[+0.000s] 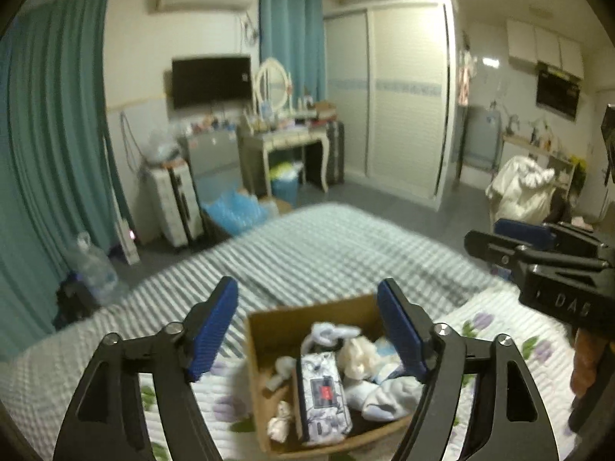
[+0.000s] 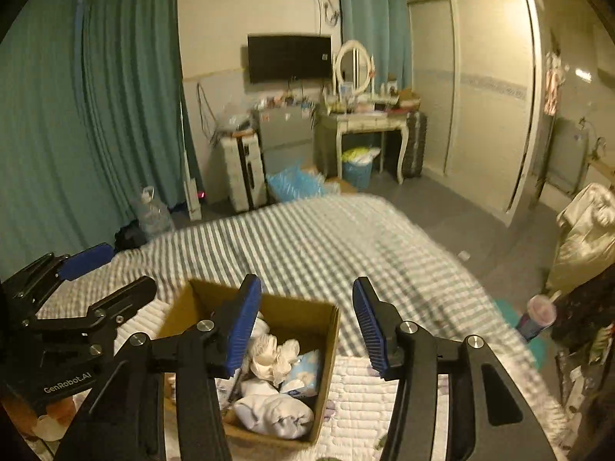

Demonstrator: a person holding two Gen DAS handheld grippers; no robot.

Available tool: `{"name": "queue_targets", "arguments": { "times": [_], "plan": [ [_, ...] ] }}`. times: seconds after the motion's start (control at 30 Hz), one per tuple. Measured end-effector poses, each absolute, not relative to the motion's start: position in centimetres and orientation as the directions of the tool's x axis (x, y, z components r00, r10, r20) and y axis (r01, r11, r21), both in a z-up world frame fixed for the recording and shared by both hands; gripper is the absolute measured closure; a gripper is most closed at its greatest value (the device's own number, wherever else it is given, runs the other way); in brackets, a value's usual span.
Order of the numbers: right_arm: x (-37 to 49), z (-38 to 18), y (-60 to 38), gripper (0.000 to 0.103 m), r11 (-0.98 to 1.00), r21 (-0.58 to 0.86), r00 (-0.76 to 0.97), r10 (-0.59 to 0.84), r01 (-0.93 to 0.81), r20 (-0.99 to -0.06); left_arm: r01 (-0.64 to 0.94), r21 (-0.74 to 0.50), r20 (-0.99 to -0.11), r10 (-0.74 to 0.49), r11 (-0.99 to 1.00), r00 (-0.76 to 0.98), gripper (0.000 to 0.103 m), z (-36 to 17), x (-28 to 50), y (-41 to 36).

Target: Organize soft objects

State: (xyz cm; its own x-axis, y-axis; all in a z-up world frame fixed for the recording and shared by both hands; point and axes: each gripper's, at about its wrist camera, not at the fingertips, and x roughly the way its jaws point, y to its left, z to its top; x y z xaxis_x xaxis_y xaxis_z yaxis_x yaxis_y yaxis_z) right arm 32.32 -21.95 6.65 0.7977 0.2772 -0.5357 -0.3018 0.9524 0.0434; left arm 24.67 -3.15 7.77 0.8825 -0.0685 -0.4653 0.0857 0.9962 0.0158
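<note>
A brown cardboard box (image 1: pixel 276 324) sits on the bed, holding several soft white items, rolled socks (image 1: pixel 388 395) and a patterned tissue pack (image 1: pixel 324 393). My left gripper (image 1: pixel 307 330) is open and empty, above the box. The box also shows in the right wrist view (image 2: pixel 303 313), with white cloths (image 2: pixel 275 413) inside. My right gripper (image 2: pixel 307 326) is open and empty, held over the box's right side. The right gripper's body shows at the right of the left wrist view (image 1: pixel 546 265), and the left gripper's body at the left of the right wrist view (image 2: pixel 73 307).
The bed has a striped grey cover (image 2: pixel 307 246) and a floral quilt (image 1: pixel 511 330). Beyond it stand a dressing table (image 1: pixel 288 142), a wardrobe (image 1: pixel 403 100), a suitcase (image 1: pixel 175 199), a water jug (image 1: pixel 92 265), teal curtains (image 2: pixel 96 96) and a cup (image 2: pixel 540 311) on the right.
</note>
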Motion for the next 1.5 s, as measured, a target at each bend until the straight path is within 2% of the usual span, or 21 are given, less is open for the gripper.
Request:
{"name": "queue_targets", "arguments": {
  "times": [0.1,0.2,0.3,0.37,0.47,0.67,0.77,1.0,1.2,1.5],
  "plan": [
    [27.9,11.7,-22.1,0.053,0.955,0.012,0.83,0.265,-0.298,-0.49,0.086,0.019,-0.403,-0.072,0.996,0.912,0.017,11.4,20.8,-2.8],
    [23.8,15.6,-22.3,0.045,0.957,-0.016,0.858,0.253,-0.291,-0.447,0.077,0.031,-0.328,-0.063,0.997,0.943,0.017,14.8,16.6,-2.5],
    [19.0,19.2,-22.6,0.029,0.96,-0.047,0.891,0.238,-0.277,-0.386,0.067,0.024,-0.245,-0.059,0.997,0.968,0.01,17.9,12.2,-2.2],
    [16.4,20.9,-22.7,0.012,0.962,-0.056,0.909,0.232,-0.267,-0.346,0.056,0.03,-0.187,-0.049,0.998,0.981,0.01,19.3,9.6,-1.9],
    [12.2,22.9,-23.0,0.002,0.965,-0.064,0.935,0.229,-0.255,-0.269,0.039,0.037,-0.126,-0.035,0.999,0.991,0.008,20.3,6.1,-1.8],
    [5.0,22.6,-22.7,0.0,0.966,-0.097,0.962,0.221,-0.238,-0.158,0.0,0.074,-0.067,0.004,0.997,0.998,0.008,18.4,2.1,-1.2],
    [2.4,20.5,-22.7,0.0,0.958,-0.061,0.955,0.273,-0.281,-0.116,-0.011,0.064,-0.053,0.014,0.998,0.999,0.008,16.0,1.5,-0.8],
    [2.7,12.5,-22.0,0.0,0.953,0.011,0.947,0.301,-0.301,-0.11,-0.016,0.053,-0.131,0.023,0.998,0.991,0.008,9.1,2.2,-0.6],
    [7.7,4.9,-21.1,0.0,0.957,0.053,0.935,0.291,-0.286,-0.204,-0.053,0.057,-0.223,0.064,0.997,0.973,0.008,3.4,4.9,-0.2],
    [10.8,0.0,-21.0,0.0,0.965,0.046,0.913,0.257,-0.256,-0.316,-0.03,0.03,-0.29,0.038,0.999,0.956,0.008,-0.1,6.5,0.0]
  ]
}}
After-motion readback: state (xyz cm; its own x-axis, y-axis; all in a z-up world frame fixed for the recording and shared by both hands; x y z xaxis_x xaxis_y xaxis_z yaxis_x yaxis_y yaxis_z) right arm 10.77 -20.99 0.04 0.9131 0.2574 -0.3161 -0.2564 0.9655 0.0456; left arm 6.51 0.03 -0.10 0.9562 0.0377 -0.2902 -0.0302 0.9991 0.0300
